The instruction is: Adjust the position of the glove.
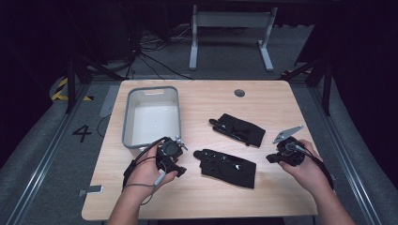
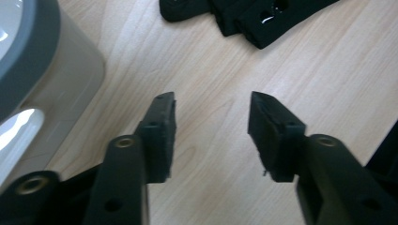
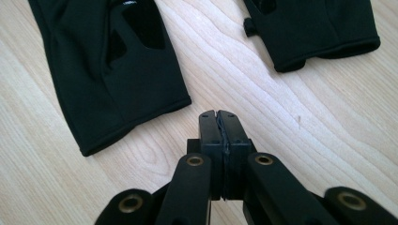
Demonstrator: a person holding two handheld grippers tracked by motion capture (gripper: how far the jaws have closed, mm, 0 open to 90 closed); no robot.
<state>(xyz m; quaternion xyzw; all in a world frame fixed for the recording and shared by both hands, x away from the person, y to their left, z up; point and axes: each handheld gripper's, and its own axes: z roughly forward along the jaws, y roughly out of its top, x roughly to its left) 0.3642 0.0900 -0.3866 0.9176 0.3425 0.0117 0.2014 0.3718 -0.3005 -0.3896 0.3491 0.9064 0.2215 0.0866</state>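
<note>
Two black gloves lie on the wooden table. The near glove (image 1: pixel 227 168) is in the middle and the far glove (image 1: pixel 238 129) sits behind it. My left gripper (image 1: pixel 179 170) is held just left of the near glove, beside the bin's front corner. Its jaws (image 2: pixel 211 105) stand open over bare wood, with glove fingers (image 2: pixel 244 14) ahead. My right gripper (image 1: pixel 272 158) hovers right of the gloves and points at them. It is shut (image 3: pixel 219 115) with nothing in it, just short of the near glove's cuff (image 3: pixel 112 61) and the far glove's cuff (image 3: pixel 314 28).
A grey bin (image 1: pixel 126 117) with a white inside stands at the table's left rear, and its wall (image 2: pixel 47 79) is close beside the left jaw. A round grommet (image 1: pixel 239 93) sits near the back edge. Bare wood lies along the table's front and right.
</note>
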